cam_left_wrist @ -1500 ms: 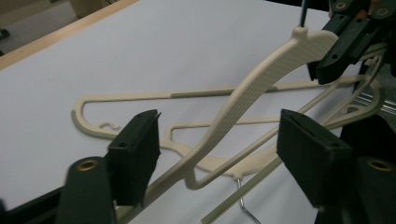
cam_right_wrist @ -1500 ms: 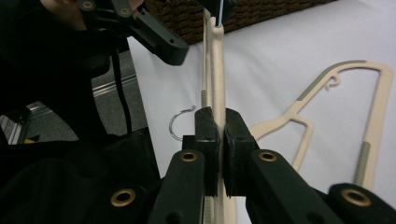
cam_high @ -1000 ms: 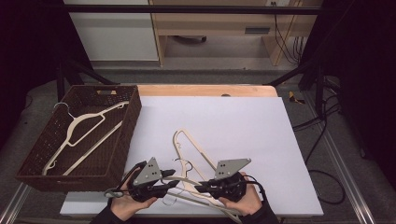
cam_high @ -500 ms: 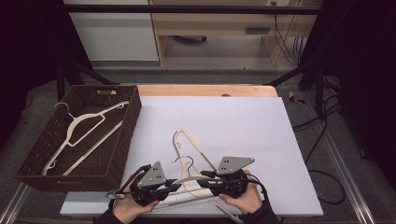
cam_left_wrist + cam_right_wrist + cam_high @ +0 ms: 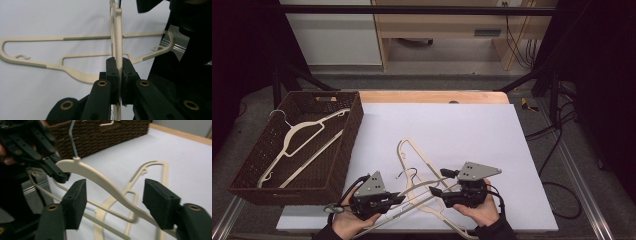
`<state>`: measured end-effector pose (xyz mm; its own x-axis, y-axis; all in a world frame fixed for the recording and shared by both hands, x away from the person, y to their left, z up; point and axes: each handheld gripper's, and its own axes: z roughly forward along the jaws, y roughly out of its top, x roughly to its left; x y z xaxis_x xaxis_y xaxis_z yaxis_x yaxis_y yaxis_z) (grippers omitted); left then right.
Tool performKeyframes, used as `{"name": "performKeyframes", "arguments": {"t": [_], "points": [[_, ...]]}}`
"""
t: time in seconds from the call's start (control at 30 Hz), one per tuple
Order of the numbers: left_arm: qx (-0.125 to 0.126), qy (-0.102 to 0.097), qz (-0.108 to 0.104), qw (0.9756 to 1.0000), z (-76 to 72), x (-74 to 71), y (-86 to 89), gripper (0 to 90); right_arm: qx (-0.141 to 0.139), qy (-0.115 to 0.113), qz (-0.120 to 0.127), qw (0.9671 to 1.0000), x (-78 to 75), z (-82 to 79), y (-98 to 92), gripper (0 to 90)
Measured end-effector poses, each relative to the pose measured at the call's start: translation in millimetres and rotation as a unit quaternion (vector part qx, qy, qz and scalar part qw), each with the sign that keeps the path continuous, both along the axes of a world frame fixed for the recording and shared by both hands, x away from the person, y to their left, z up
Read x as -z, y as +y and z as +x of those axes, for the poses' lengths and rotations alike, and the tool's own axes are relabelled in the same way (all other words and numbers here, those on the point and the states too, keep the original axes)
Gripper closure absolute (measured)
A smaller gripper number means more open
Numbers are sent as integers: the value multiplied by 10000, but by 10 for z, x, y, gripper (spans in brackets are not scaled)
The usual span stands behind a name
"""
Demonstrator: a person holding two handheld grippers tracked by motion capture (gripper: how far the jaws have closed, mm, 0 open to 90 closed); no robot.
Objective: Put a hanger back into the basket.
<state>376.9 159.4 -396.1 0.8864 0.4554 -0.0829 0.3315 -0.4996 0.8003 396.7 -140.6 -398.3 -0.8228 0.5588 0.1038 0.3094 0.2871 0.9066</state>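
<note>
White tabletop [image 5: 472, 130] below, left gripper [image 5: 119, 75] jaws clamp the hanger [image 5: 100, 180]; right gripper [image 5: 115, 202] jaws, just opening, straddle it untouched.

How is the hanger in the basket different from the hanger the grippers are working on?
The hanger in the basket lies flat and untouched inside the brown basket; the held hanger is lifted above the white table. The left gripper is shut on the held hanger, while the right gripper has just been opening, its jaws apart around it. Both hangers are cream with a metal hook.
</note>
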Motion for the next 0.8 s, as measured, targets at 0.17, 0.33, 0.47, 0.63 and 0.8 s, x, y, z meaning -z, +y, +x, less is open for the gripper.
{"name": "performKeyframes", "arguments": {"t": [0.17, 0.33, 0.47, 0.63, 0.8], "points": [[-241, -49, -75, 9997, 24, -59, 95, 865, 430, -14, 6, 9991, -10, 43, -172, 207], [-434, -88, -159, 9989, 36, -133, 190, 865, 725, -30, 86, 9973, -28, 64, -381, 147], [-579, -170, -301, 9977, 39, -236, 290, 865, 1040, -120, 123, 9944, -56, 79, -541, 120], [-686, -283, -395, 9965, 39, -382, 393, 864, 1193, -175, 209, 9925, -77, 79, -614, 105], [-765, -517, -490, 9945, 47, -594, 519, 864, 1306, -161, 158, 9912, -47, 84, -634, 66]]}}
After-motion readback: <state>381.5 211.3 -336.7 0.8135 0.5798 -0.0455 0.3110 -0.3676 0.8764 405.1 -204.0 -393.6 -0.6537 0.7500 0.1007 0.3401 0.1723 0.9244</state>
